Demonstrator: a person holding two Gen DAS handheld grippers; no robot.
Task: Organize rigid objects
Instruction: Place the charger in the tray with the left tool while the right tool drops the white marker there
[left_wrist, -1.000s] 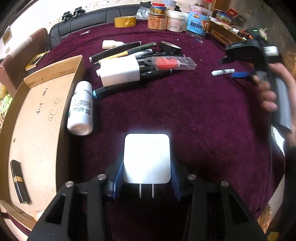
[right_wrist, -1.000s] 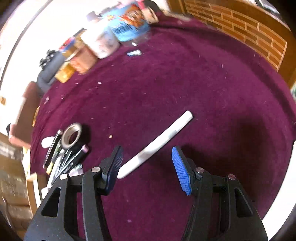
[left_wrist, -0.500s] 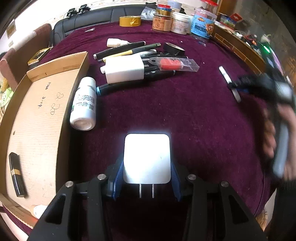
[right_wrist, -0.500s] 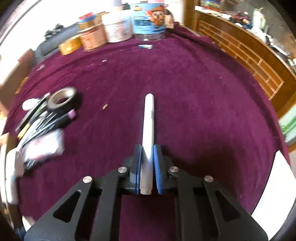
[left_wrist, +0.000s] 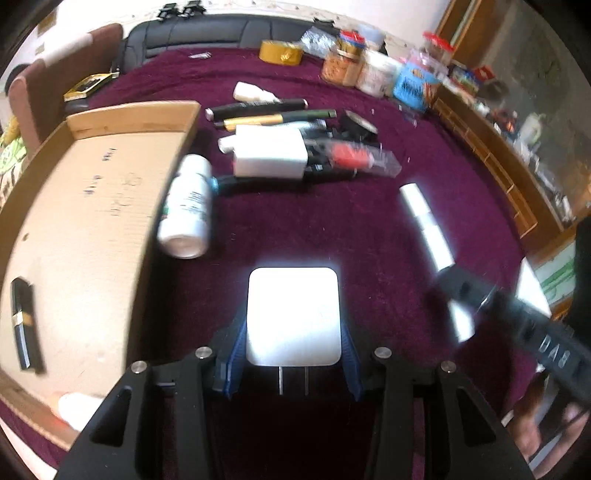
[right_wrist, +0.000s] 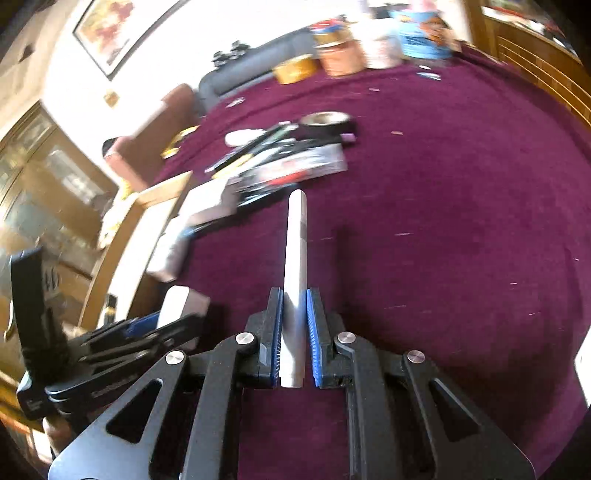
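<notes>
My left gripper (left_wrist: 293, 332) is shut on a white square plug adapter (left_wrist: 293, 315), held over the purple cloth beside the cardboard box (left_wrist: 92, 206). My right gripper (right_wrist: 295, 321) is shut on a white pen (right_wrist: 295, 254) that points forward. In the left wrist view the pen (left_wrist: 424, 225) and right gripper (left_wrist: 480, 291) show at the right. In the right wrist view the left gripper (right_wrist: 155, 325) with the adapter (right_wrist: 177, 302) shows at the lower left. A black lipstick (left_wrist: 22, 325) lies in the box.
A white bottle (left_wrist: 186, 214) lies beside the box. A pile of pens, a white charger (left_wrist: 271, 155), a packaged red item (left_wrist: 351, 157) and black tape (right_wrist: 325, 122) lies mid-table. Jars and yellow tape (left_wrist: 280, 51) stand at the far edge. A wooden rail (left_wrist: 498, 170) runs at right.
My right gripper closed on the white pen, lifted it and swung left toward the left gripper and the box. My left gripper kept the adapter and drifted slightly forward.
</notes>
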